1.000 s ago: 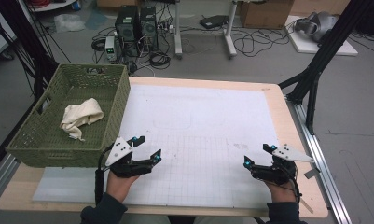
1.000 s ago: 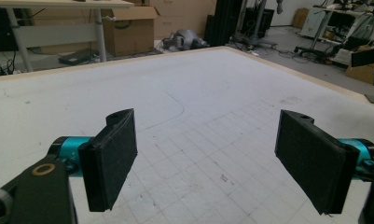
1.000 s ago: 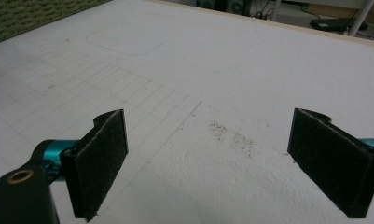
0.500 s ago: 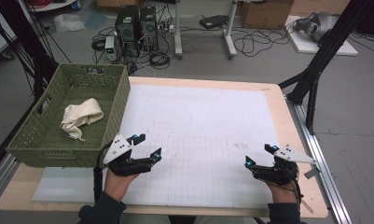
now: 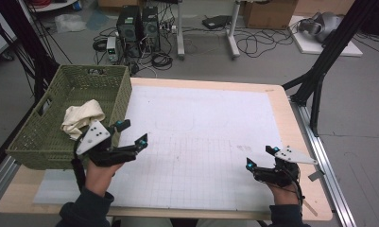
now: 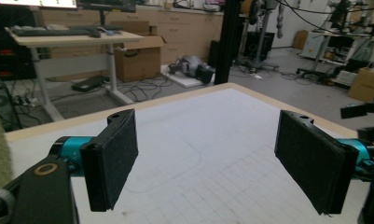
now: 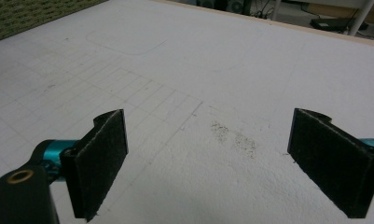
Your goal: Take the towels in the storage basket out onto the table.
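A cream cloth (image 5: 82,117) lies crumpled inside the green woven basket (image 5: 45,142) at the table's left edge. My left gripper (image 5: 131,132) hovers just right of the basket's near corner, raised off the white mat (image 5: 201,132), jaws wide apart and empty (image 6: 208,163). My right gripper (image 5: 261,157) rests low near the front right of the mat, also open with nothing between its pads (image 7: 208,163). The basket's green wall (image 7: 31,11) appears far off in the right gripper view.
The white gridded mat covers most of the wooden table (image 5: 300,142). Computer towers (image 5: 137,23), cables and desk legs stand on the floor beyond the far edge. A black frame post (image 5: 319,71) rises at the right.
My left gripper has lifted and moved up toward the basket's near corner. The right gripper has barely shifted.
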Tool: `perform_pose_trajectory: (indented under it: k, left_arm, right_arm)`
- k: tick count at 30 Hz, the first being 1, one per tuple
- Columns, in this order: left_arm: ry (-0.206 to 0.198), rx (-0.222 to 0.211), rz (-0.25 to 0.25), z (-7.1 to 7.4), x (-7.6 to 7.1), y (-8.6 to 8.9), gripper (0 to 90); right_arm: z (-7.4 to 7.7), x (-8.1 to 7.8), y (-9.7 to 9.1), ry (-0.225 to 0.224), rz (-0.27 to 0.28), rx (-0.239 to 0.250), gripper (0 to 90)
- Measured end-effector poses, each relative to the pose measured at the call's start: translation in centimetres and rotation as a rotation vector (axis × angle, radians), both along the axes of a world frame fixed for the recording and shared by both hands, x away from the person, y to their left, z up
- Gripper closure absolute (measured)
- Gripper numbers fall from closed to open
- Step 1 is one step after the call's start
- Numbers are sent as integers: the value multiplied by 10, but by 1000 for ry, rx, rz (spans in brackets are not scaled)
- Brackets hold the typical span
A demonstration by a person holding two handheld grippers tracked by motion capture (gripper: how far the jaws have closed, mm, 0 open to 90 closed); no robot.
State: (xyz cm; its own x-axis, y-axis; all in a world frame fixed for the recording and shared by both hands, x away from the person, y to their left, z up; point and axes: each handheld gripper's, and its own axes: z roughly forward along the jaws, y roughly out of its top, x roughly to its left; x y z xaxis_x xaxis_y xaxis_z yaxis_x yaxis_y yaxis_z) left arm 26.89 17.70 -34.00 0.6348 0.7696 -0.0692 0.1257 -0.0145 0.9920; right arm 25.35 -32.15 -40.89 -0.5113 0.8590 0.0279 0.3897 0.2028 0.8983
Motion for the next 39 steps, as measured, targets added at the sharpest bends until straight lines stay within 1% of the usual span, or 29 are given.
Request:
perform_pose_trajectory:
  k: [2,3,5,6,8,9,10,11,12,14,16,17,18,19,20,21,22,23,24,25,26,27,28,29,31,33,34,36,39]
  left_arm:
    - [-3,5,10,4,2,5,213]
    - [-13,19,25,13,7,16,213]
    - [-18,33,38,21,12,27,213]
    - [-18,33,38,21,12,27,213]
    - [-21,55,62,30,20,40,211]
    - [-21,62,89,36,27,53,203]
    - [-20,60,102,39,31,60,194]
    - [-19,62,121,40,34,67,189]
    - [-19,62,121,40,34,67,186]
    - [-12,70,146,42,40,80,187]
    - [5,81,171,43,46,92,187]
    - [24,91,200,41,53,104,187]
    - [24,91,200,41,53,104,188]
    - [58,93,234,37,61,116,187]
    - [77,94,246,34,65,120,187]
    - [94,99,258,31,70,124,187]
    - [94,99,258,31,70,124,187]
    - [129,122,274,27,78,128,188]
    - [129,122,274,27,78,128,188]
    - [150,147,270,25,87,130,189]
    - [150,147,270,25,87,130,191]
    - [186,145,280,22,97,136,192]
    - [204,137,291,20,102,139,192]
    - [204,137,291,20,102,139,193]
    - [244,127,314,16,111,147,206]
    - [271,134,333,11,118,152,206]
    - [302,144,342,5,124,155,206]
    - [337,168,362,-2,131,158,207]
    - [383,223,396,-12,139,160,219]
  right_arm:
    - [0,0,0,-4,2,-5,113]
    - [0,0,0,-4,3,-5,113]
    - [0,0,0,-4,2,-4,113]
    - [0,0,0,-3,1,-3,113]
    - [0,0,0,1,-3,-2,113]
    - [0,0,0,-1,-3,0,113]
    - [0,0,0,-1,-4,1,113]
    - [0,0,0,0,-4,1,113]
    - [0,0,0,1,-4,2,113]
    - [0,1,0,0,-3,1,113]
    - [0,1,0,-1,-1,-1,113]
    - [0,1,0,0,-2,0,113]
    - [0,1,0,0,-2,0,113]
    - [0,2,2,1,1,0,113]
    - [0,3,2,-1,2,-2,113]
    - [0,3,3,6,3,-2,113]
    - [0,3,3,6,3,-2,113]
    - [-1,4,5,4,8,-8,113]
    - [-1,4,5,4,8,-8,113]
    - [-2,5,6,9,11,-10,113]
    - [-2,5,6,9,11,-10,113]
    - [-2,6,7,10,15,-14,113]
    - [-3,7,8,8,15,-14,113]
    - [-3,7,8,12,17,-19,113]
    - [-3,7,9,12,17,-21,113]
    - [-3,7,9,13,17,-21,113]
    - [-3,7,8,14,15,-22,113]
    - [-3,7,8,14,16,-22,113]
    - [-3,6,6,10,16,-27,113]
